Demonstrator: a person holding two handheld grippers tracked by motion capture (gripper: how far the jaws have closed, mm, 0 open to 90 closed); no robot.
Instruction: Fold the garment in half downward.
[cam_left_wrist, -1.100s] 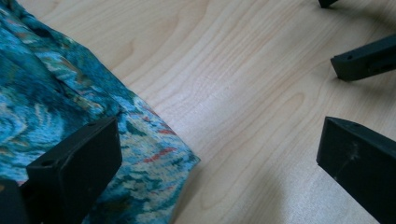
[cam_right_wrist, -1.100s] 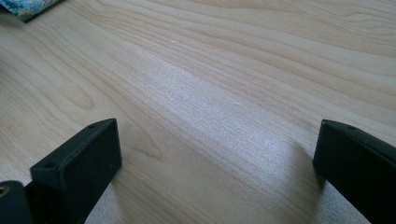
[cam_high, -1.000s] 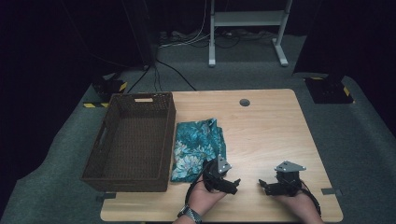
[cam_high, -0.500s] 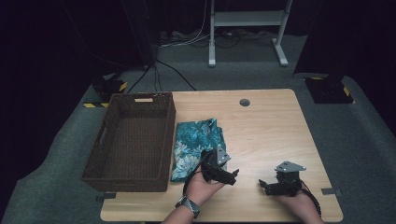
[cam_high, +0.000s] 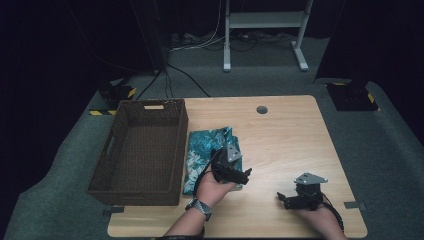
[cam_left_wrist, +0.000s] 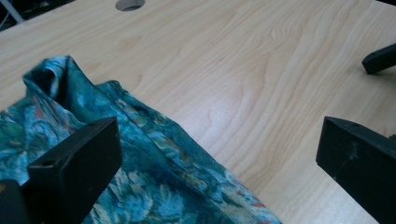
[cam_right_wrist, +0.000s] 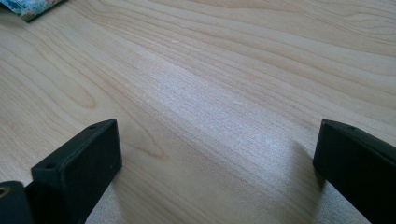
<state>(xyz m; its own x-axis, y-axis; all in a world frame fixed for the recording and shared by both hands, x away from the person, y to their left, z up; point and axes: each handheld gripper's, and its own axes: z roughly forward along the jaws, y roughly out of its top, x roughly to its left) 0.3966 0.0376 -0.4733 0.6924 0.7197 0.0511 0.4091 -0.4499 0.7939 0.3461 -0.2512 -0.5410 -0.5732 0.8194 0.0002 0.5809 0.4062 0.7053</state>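
Note:
A folded teal patterned cloth (cam_high: 205, 150) lies on the wooden table (cam_high: 285, 130) just right of a dark wicker basket (cam_high: 142, 150). My left gripper (cam_high: 235, 172) hovers over the cloth's near right corner, open, with nothing between its jaws. In the left gripper view the cloth (cam_left_wrist: 140, 172) spreads under the left jaw, and bare wood lies under the right one. My right gripper (cam_high: 292, 198) rests low near the table's front right, open and empty. In the right gripper view a corner of the cloth (cam_right_wrist: 32, 7) shows at the top left.
The basket stands empty at the table's left side. A cable hole (cam_high: 261, 109) sits near the far edge. The tip of the other gripper (cam_left_wrist: 379, 58) shows at the right of the left gripper view. A white stand (cam_high: 265, 30) and cables lie on the floor behind.
My left gripper has moved away from the front edge and up over the cloth's near right corner. The right gripper has stayed in place.

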